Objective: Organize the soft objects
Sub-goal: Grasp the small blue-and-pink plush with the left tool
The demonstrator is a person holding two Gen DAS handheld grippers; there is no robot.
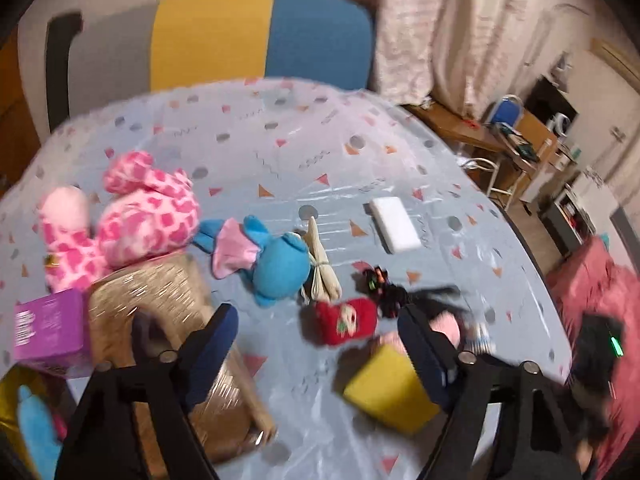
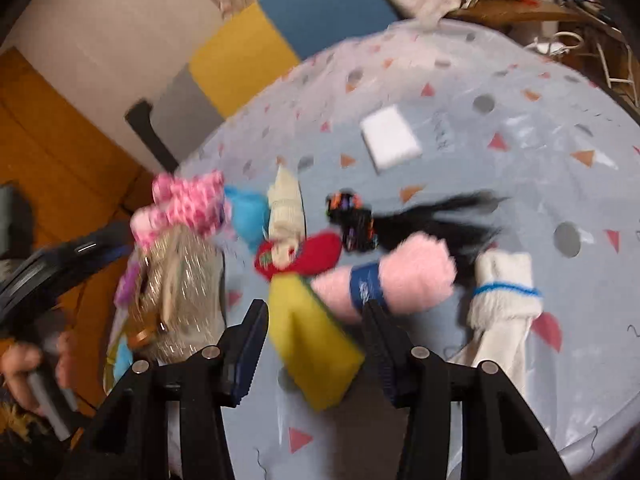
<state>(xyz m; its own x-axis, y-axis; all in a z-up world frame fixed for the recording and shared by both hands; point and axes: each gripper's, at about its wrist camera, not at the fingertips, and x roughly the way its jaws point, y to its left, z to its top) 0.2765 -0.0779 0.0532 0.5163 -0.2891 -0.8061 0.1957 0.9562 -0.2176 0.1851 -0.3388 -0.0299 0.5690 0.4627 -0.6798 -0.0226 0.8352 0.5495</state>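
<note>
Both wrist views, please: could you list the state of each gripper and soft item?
Left gripper: open, holding nothing.
Right gripper: open around the yellow sponge, not clamped.
Pink towel roll: rolled, blue band around it.
White sponge: lying flat, apart.
Pink giraffe plush: slumped on the gold bag.
Blue plush: lying down.

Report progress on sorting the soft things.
Done: little that shows; a pink plush lies at the gold bag. In hand: the open right gripper straddles the yellow sponge; the left gripper is open, empty. Left: blue plush, red sock, pink roll, white sponge.
</note>
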